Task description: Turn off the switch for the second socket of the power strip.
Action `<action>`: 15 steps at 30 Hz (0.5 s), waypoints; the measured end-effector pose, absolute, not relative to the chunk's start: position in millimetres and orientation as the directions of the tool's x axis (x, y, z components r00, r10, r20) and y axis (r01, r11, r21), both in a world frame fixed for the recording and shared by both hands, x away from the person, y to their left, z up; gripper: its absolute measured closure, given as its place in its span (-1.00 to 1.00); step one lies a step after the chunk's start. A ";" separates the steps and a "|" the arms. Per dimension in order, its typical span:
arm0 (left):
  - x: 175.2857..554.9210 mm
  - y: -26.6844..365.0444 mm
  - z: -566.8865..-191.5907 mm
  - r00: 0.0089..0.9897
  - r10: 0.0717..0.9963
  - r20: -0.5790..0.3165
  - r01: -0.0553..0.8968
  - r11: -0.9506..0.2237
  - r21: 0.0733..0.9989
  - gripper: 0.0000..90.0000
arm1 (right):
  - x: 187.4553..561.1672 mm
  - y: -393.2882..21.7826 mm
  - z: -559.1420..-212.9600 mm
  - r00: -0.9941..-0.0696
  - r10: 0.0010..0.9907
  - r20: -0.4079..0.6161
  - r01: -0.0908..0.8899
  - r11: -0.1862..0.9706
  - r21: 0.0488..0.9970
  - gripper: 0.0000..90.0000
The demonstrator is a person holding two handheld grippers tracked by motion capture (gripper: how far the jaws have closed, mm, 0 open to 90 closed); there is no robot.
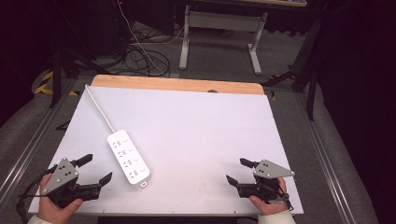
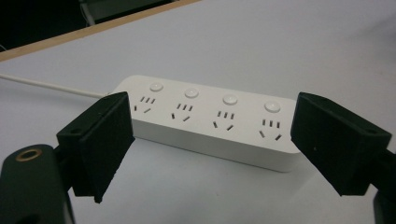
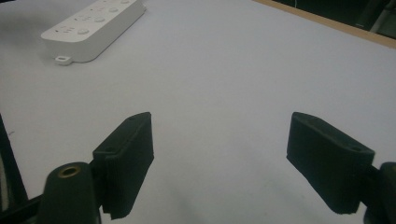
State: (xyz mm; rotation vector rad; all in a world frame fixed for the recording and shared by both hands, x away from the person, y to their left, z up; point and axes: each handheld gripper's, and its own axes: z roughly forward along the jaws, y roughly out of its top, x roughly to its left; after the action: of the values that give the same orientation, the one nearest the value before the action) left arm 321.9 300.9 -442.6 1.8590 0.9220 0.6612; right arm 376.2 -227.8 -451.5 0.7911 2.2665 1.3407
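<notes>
Resting low, left gripper (image 1: pixel 95 169) agape facing power strip (image 1: pixel 128 157), right gripper (image 1: pixel 236 171) agape.

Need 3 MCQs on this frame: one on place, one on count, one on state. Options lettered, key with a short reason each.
1. Where does the power strip lie on the table?
A. near the left tool
B. near the right tool
C. at the far edge

2. How many round buttons does the power strip carry?
A. two
B. four
C. six

3. What is the state of the left tool and the right tool?
A. both open, holding nothing
B. left shut on the power strip
C. both shut

Key:
1 A: in the high view the strip sits just beside the left tool, far from the right one.
2 B: the left gripper view shows four buttons in a row, one per socket.
3 A: each gripper view shows its jaws spread wide with nothing between them.
</notes>
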 end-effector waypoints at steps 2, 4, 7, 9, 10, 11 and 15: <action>321.6 301.3 -442.0 0.577 0.815 0.061 0.313 -0.290 0.905 -0.68 | 375.8 -227.3 -451.8 -0.765 0.642 -0.050 0.266 0.387 0.883 -0.48; 320.9 301.3 -441.5 0.578 0.814 0.060 0.315 -0.290 0.904 -0.67 | 375.8 -227.2 -451.7 -0.766 0.641 -0.050 0.266 0.386 0.883 -0.47; 320.2 301.2 -440.9 0.577 0.815 0.058 0.309 -0.284 0.908 -0.67 | 376.8 -226.8 -452.4 -0.753 0.656 -0.049 0.278 0.385 0.880 -0.44; 320.0 301.6 -440.4 0.574 0.815 0.079 0.300 -0.299 0.906 -0.66 | 377.4 -227.2 -452.8 -0.751 0.658 -0.049 0.281 0.386 0.878 -0.44; 319.3 300.0 -440.3 0.566 0.816 0.116 0.292 -0.330 0.898 -0.65 | 376.9 -227.3 -452.5 -0.750 0.660 -0.050 0.281 0.386 0.879 -0.44; 319.3 300.0 -440.3 0.566 0.816 0.116 0.292 -0.330 0.898 -0.65 | 376.9 -227.3 -452.5 -0.750 0.660 -0.050 0.281 0.386 0.879 -0.44; 318.6 298.2 -439.0 0.574 0.812 0.110 0.298 -0.332 0.895 -0.65 | 376.2 -227.7 -452.2 -0.750 0.659 -0.051 0.277 0.383 0.881 -0.44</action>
State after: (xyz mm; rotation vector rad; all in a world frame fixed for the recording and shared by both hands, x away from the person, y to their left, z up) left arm 318.6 298.2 -439.0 1.8909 0.8975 0.7057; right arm 376.2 -227.7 -452.2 0.8099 2.2533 1.3227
